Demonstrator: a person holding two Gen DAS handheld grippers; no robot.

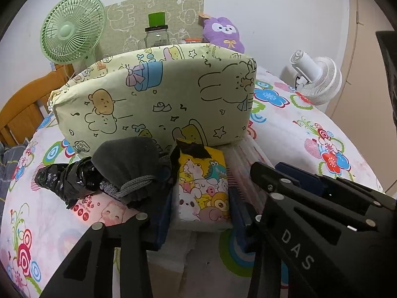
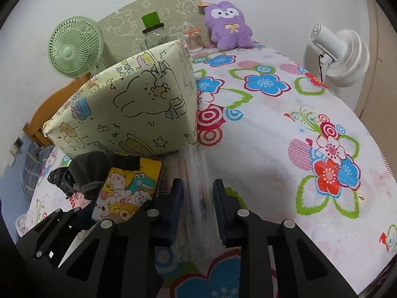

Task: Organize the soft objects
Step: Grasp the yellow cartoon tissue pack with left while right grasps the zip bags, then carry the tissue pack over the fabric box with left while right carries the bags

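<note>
A yellow cartoon-print soft pack [image 1: 203, 186] lies on the bed in front of a pale green cartoon-print cushion [image 1: 158, 96]. My left gripper [image 1: 198, 221] is shut on the pack's near end, a blue pad on each side. A clear plastic-wrapped pack [image 2: 196, 198] lies to the right of it; my right gripper [image 2: 198, 208] is shut on it, its pads pressing both sides. A grey drawstring pouch [image 1: 131, 164] and a crumpled black plastic bag [image 1: 67, 178] lie to the left. In the right wrist view the yellow pack [image 2: 126, 193] and cushion [image 2: 131, 109] show at left.
A purple plush toy [image 2: 227, 24] sits at the head of the flower-print bed [image 2: 273, 129]. A green fan [image 1: 72, 27], a glass jar with a green lid [image 1: 156, 33] and a white fan [image 2: 340, 52] stand along the back. A pink cat-print packet [image 1: 104, 211] lies under the pouch.
</note>
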